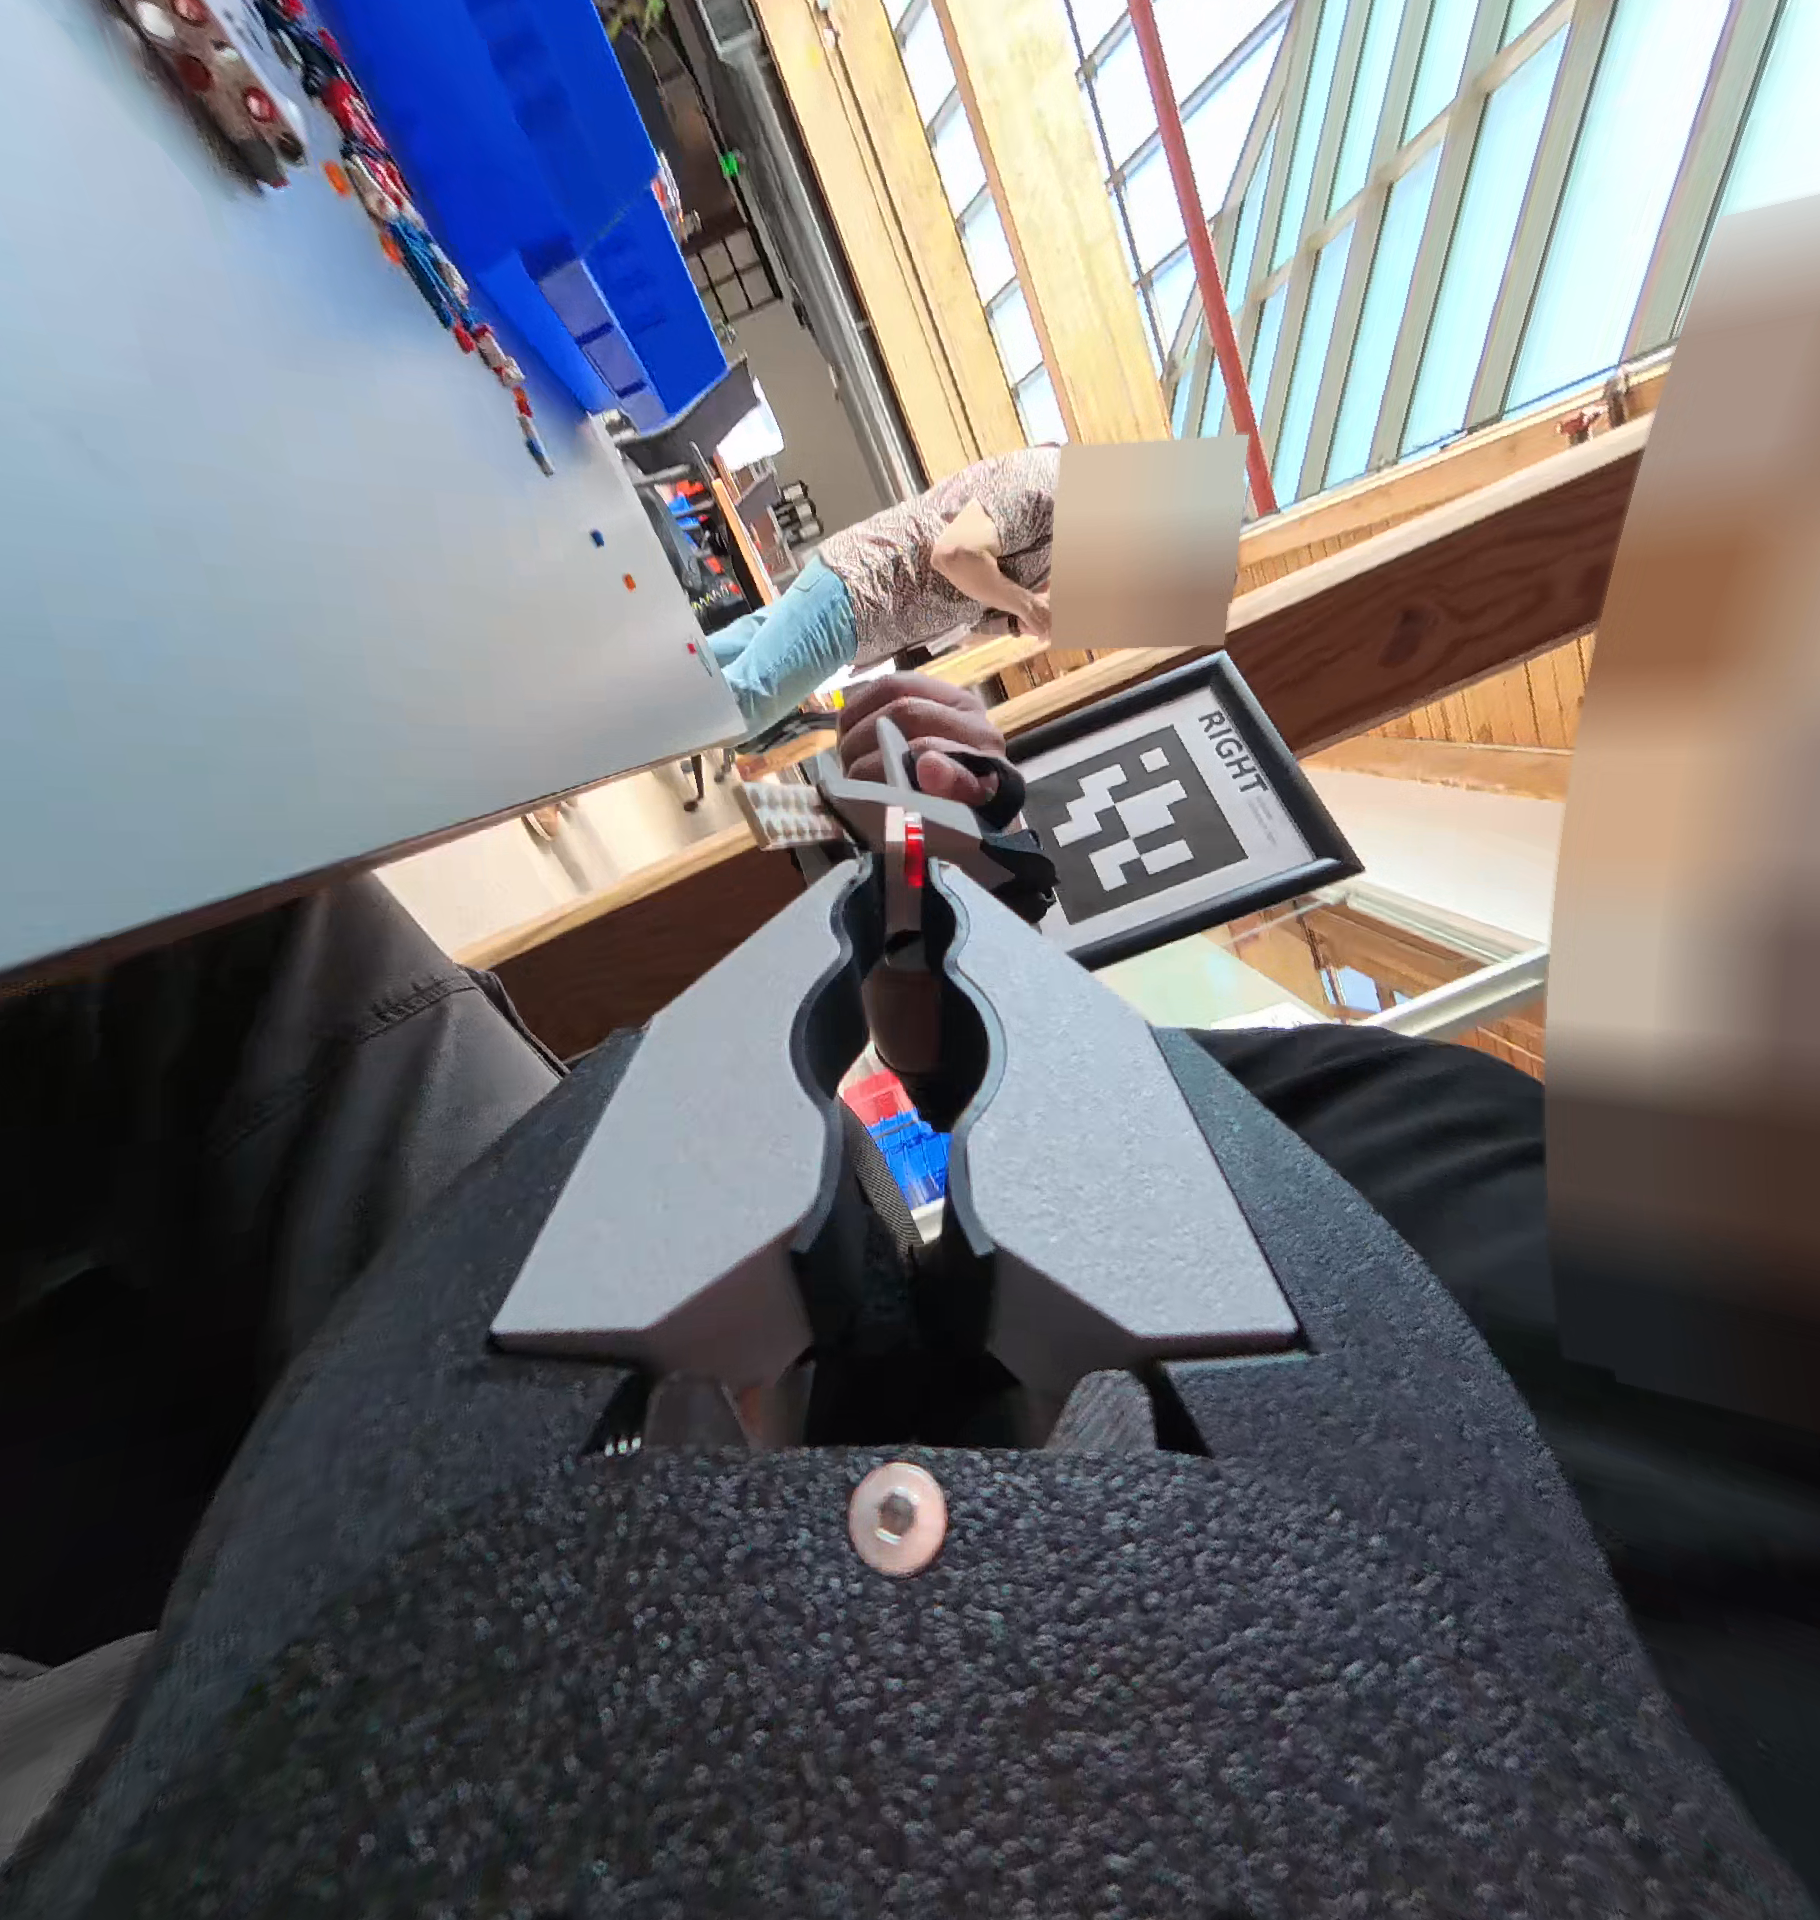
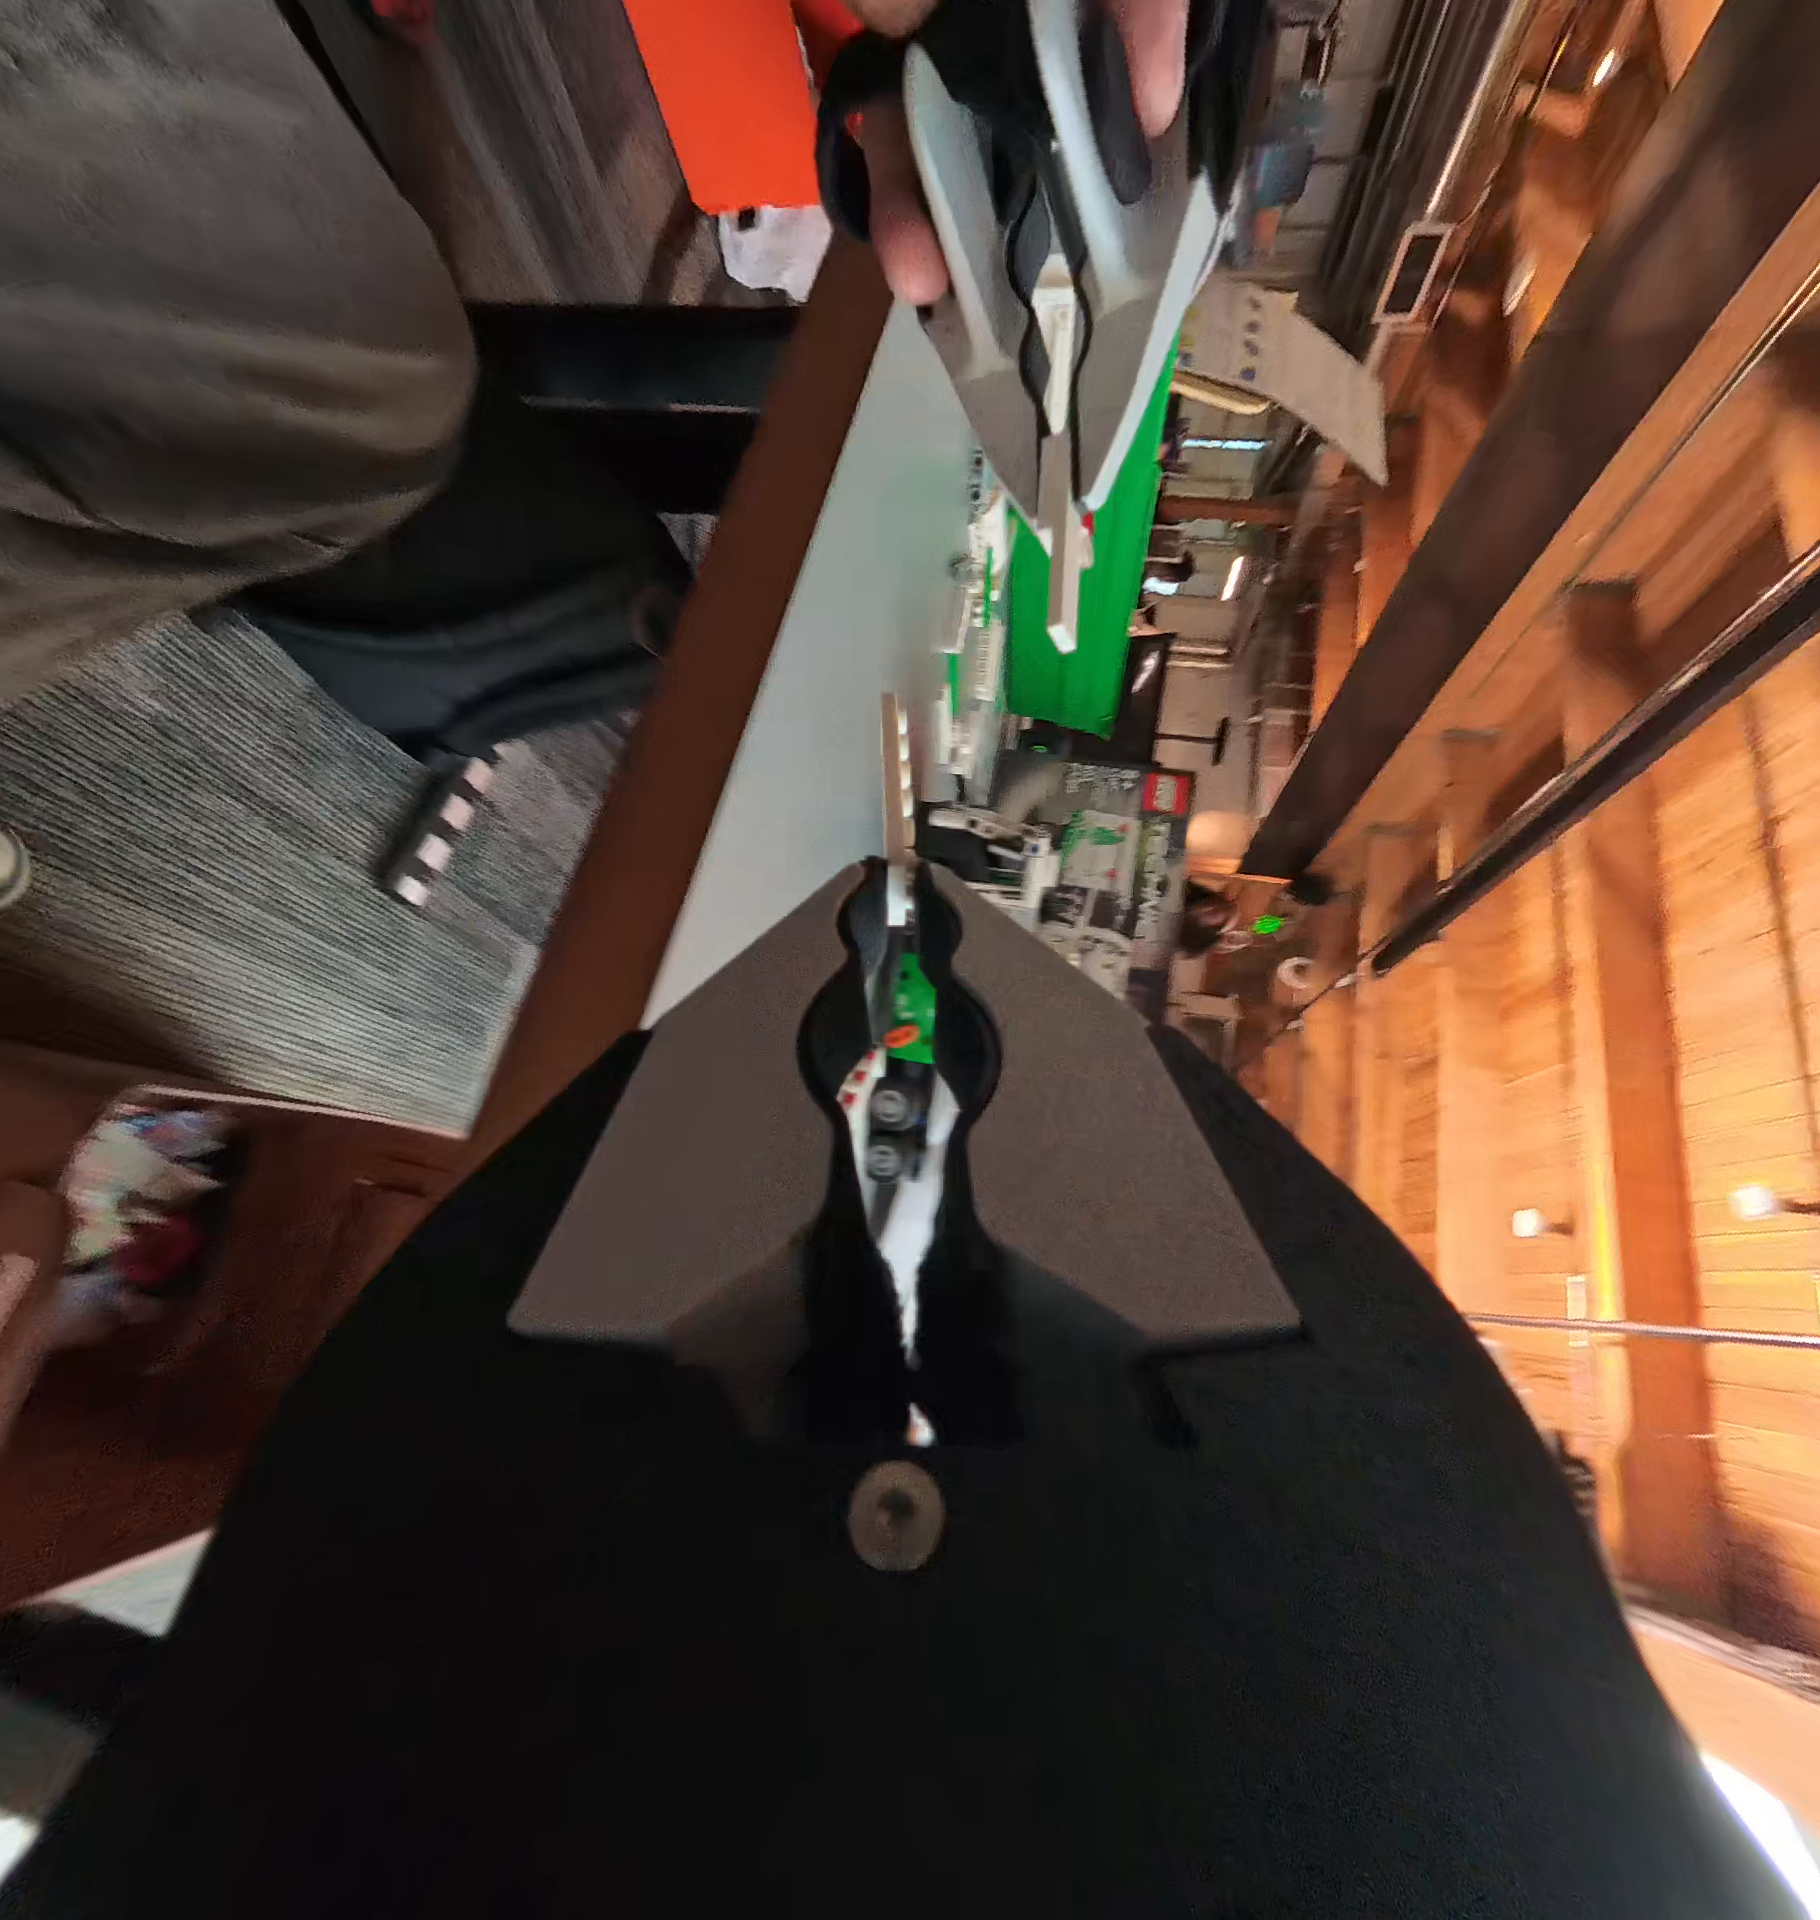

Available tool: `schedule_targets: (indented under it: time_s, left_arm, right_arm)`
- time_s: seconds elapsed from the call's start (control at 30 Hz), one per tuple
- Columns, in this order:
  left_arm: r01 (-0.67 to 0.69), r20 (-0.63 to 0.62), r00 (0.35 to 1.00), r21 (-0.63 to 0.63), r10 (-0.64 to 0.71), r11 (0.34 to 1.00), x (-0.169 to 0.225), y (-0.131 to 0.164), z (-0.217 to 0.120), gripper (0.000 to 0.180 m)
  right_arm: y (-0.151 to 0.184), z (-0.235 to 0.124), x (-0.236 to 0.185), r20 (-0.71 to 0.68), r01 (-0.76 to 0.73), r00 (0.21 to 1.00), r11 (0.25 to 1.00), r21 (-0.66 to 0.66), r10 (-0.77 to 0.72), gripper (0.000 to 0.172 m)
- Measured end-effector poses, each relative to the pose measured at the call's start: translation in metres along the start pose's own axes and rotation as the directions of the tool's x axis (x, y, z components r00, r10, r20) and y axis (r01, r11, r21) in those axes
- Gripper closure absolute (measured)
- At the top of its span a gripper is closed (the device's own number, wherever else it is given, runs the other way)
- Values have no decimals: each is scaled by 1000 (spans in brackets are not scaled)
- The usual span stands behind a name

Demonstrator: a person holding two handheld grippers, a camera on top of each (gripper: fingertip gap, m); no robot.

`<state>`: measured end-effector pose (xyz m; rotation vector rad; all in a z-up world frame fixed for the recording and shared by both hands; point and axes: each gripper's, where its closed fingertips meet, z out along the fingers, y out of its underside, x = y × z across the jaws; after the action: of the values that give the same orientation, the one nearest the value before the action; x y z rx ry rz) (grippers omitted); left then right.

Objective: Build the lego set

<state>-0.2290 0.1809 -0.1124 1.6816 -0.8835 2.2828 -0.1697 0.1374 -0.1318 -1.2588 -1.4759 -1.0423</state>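
My left gripper [image 1: 901, 883] is shut on a long grey-white plate [image 1: 895, 904] that has a small clear red piece [image 1: 914, 857] near its tip. The right wrist view shows this gripper [image 2: 1062, 499] from the side, with the plate [image 2: 1064, 582] sticking out past its fingertips. My right gripper [image 2: 893, 891] is shut on a tan studded plate [image 2: 898, 769]. In the left wrist view the right gripper [image 1: 854, 805] is just beyond my left fingertips, held in a hand, with the tan plate [image 1: 781, 816] sticking out to the left. Both grippers are in the air beside the table's edge.
A white table [image 1: 262, 520] carries scattered small bricks and blue bins [image 1: 573, 208]. A framed marker card [image 1: 1166, 810] is on the right gripper. A person [image 1: 885, 582] stands behind. The right wrist view shows the table [image 2: 812, 727], a green bin [image 2: 1082, 623] and a building-set box [image 2: 1103, 862]. There is about 8 cm between the tips of the two grippers.
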Motion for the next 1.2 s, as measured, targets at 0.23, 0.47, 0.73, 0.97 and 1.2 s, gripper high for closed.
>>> schedule_targets:
  time_s: [0.23, 0.47, 0.73, 0.97, 1.2]
  left_arm:
    - [38, 0, 999, -130, -38, 991, -4, -49, 33, 176]
    - [148, -18, 987, -289, -160, 946, -13, -72, 48, 176]
    - [177, -19, 982, -266, -189, 948, -11, -88, 47, 176]
    - [144, -6, 989, -258, -150, 955, 2, -79, 42, 175]
    - [173, -20, 983, -264, -184, 949, 9, -66, 42, 175]
  right_arm:
    - [43, 21, 32, -119, 66, 991, 998, 2, -66, 168]
    - [55, 33, 45, -234, 36, 972, 998, 43, -25, 168]
    - [58, 44, 60, -272, 83, 960, 996, 38, -69, 169]
    - [49, 35, 69, -294, 124, 949, 992, 23, -112, 169]
    - [37, 23, 71, -312, 164, 938, 986, 11, -152, 169]
